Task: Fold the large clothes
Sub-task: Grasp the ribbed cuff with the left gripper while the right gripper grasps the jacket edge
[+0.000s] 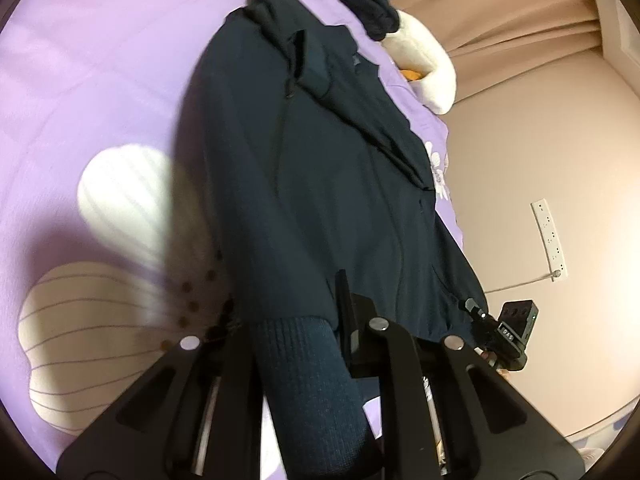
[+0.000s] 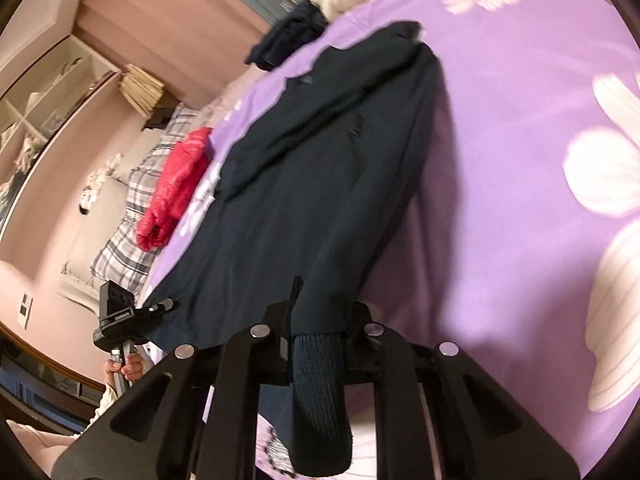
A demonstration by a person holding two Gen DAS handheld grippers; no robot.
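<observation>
Now the dark blue jacket (image 1: 304, 168) lies flat on the purple flowered bedspread (image 1: 80, 80). The left gripper (image 1: 300, 344) pinches one ribbed cuff (image 1: 308, 380) tight. The right gripper (image 2: 320, 344) pinches the other ribbed cuff (image 2: 320, 392) tight. A red cloth (image 2: 176, 188) lies beside the jacket.

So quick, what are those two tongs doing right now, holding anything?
Left tongs: closed on a ribbed cuff of the dark jacket.
Right tongs: closed on the other ribbed cuff of the same jacket.
</observation>
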